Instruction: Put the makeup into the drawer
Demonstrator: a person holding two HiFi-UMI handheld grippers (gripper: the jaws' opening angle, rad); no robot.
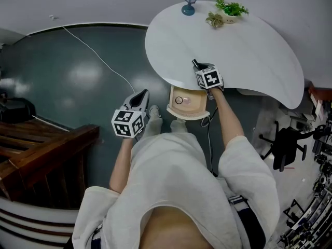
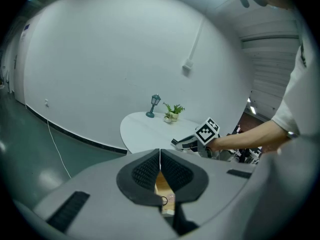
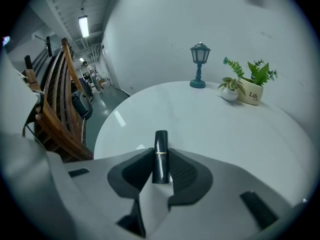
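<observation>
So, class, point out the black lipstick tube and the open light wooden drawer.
Black lipstick tube (image 3: 160, 156): right gripper view, tube's middle.
Open light wooden drawer (image 1: 196, 101): head view, bare floor.

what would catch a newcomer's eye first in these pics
The right gripper has its jaws clamped on a black lipstick, held over the near edge of the white table. Just below that edge a small wooden drawer stands open. The left gripper hangs to the drawer's left, jaws together and empty. A blue lamp and potted plants sit at the table's far edge.
</observation>
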